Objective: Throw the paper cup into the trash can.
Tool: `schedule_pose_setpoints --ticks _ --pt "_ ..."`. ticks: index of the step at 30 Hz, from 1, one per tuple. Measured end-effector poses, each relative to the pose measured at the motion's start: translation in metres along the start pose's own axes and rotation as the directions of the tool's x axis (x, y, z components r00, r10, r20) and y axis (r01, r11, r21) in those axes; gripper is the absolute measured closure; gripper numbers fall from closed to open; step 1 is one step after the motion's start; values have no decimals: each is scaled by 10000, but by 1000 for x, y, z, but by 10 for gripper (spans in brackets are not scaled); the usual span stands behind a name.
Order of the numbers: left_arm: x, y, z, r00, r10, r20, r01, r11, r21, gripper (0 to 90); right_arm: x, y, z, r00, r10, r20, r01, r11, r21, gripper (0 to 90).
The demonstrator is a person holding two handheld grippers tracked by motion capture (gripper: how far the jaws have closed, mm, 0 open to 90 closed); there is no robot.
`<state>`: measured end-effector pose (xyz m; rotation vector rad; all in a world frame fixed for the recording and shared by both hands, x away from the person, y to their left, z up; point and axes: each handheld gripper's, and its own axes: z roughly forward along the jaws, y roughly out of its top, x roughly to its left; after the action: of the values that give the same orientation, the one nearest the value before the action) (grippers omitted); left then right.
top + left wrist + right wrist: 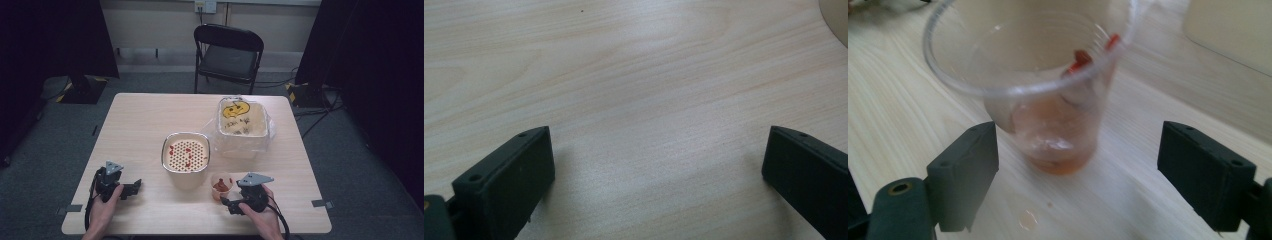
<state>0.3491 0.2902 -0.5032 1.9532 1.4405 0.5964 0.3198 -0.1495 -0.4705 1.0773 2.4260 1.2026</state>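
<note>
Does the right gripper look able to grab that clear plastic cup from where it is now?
Probably yes. The right gripper stands open with the plastic cup just ahead of its jaws, nothing between, though the left jaw sits very near the cup's wall.

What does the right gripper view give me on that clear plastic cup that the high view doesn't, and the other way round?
Right gripper view: the clear plastic cup close up, with reddish liquid at its bottom, red bits by its rim, a small wet spot on the wood, and the right gripper with jaws open either side of the cup, not touching it.

High view: the metal-rimmed perforated strainer holding red bits, the bag-lined beige bin, the black folding chair and the left gripper.

Both: the cup, the right gripper, the light wooden table.
</note>
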Motion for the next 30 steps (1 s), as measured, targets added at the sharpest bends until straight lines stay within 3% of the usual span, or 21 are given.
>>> schedule_pose_setpoints --ticks 4,12,13,19,30 --pt "0 0 0 10000 -3 0 3 10000 -4 0 6 7 9 9990 -123 -419 114 9997 -203 198" --pt "0 0 0 10000 0 -2 0 10000 0 0 11 19 25 9987 -265 -436 252 9992 -312 238" --pt "0 0 0 10000 -5 0 5 10000 -2 0 12 18 29 9979 -507 -396 499 9985 -206 259" --pt "0 0 0 10000 17 -2 -17 10000 3 0 11 18 31 9980 -496 -394 483 9983 -334 360" --pt "0 0 0 10000 -1 2 1 10000 0 0 6 24 21 9982 -259 -538 228 9980 -583 388"
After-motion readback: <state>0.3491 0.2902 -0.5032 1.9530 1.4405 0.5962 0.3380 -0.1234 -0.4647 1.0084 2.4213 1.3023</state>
